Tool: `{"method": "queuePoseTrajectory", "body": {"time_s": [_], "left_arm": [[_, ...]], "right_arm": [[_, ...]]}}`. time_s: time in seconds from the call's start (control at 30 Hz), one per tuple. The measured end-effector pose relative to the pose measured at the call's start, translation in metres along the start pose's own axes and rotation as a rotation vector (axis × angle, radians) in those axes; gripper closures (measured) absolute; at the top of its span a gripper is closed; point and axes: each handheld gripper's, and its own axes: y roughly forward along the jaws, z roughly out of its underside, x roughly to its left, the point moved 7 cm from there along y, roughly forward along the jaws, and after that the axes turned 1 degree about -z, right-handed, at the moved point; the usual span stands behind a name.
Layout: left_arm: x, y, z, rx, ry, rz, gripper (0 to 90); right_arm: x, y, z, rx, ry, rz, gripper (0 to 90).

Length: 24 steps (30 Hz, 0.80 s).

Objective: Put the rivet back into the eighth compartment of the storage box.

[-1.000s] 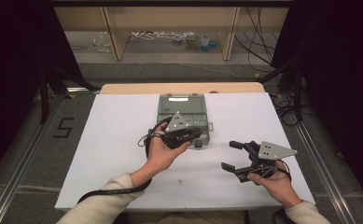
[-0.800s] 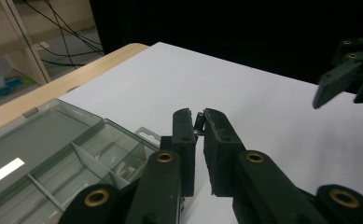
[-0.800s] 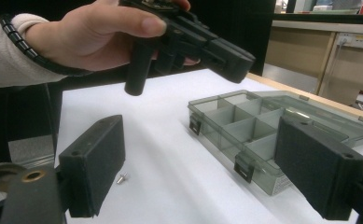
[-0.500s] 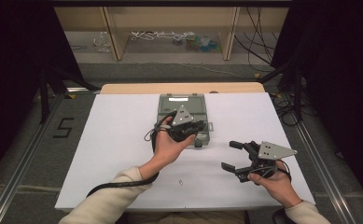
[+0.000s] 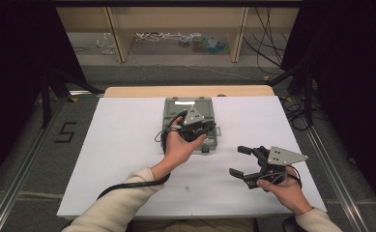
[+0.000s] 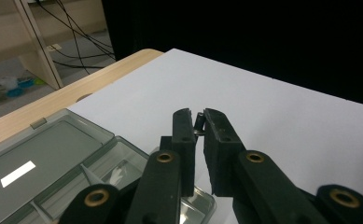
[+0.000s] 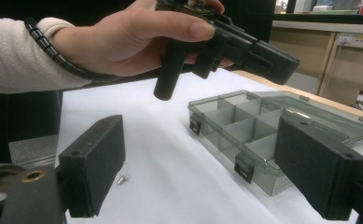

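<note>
Overhead, left tongs (image 6: 198,125) pinching small metal screw (image 6: 199,123), smoky translucent compartment box (image 5: 174,108), right tongs (image 5: 238,161) wide.

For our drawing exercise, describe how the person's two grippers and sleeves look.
Both the left gripper and the right gripper are black, with flat rectangular pads, brass-coloured pivot pins and a grey three-cornered plate on top. A black ribbed cable trails along the left arm. The sleeves are cream.

The open compartment box (image 5: 188,108) sits mid-counter (image 5: 118,145), toward its far edge. The left tool (image 6: 196,122), pinching a small screw (image 6: 199,122), hangs over the box's near end; another screw (image 7: 122,178) lies nearer the person, left of the right tool (image 5: 238,161).
</note>
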Motion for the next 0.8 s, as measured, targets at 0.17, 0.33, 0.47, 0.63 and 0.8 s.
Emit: {"method": "queuePoseTrajectory", "body": {"time_s": [0.17, 0.33, 0.47, 0.63, 0.8], "left_arm": [[0.003, 0.007, 0.001, 0.006, 0.000, -0.009, 82.5], [0.007, 0.012, 0.004, 0.020, -0.006, -0.017, 82.5], [0.008, 0.016, 0.007, 0.029, -0.008, -0.015, 82.5], [0.012, 0.021, 0.012, 0.046, -0.014, -0.020, 82.5], [0.015, 0.025, 0.017, 0.062, -0.022, -0.028, 82.4]], "right_arm": [[0.000, 0.000, 0.000, 0.000, 0.000, -0.001, 17.6], [0.000, 0.000, 0.000, -0.001, 0.001, -0.002, 17.6], [0.000, 0.000, 0.000, -0.001, 0.001, -0.003, 17.6], [0.000, 0.000, 0.000, -0.001, 0.000, -0.003, 17.5], [0.000, 0.000, 0.000, -0.001, 0.000, -0.003, 17.6]]}}
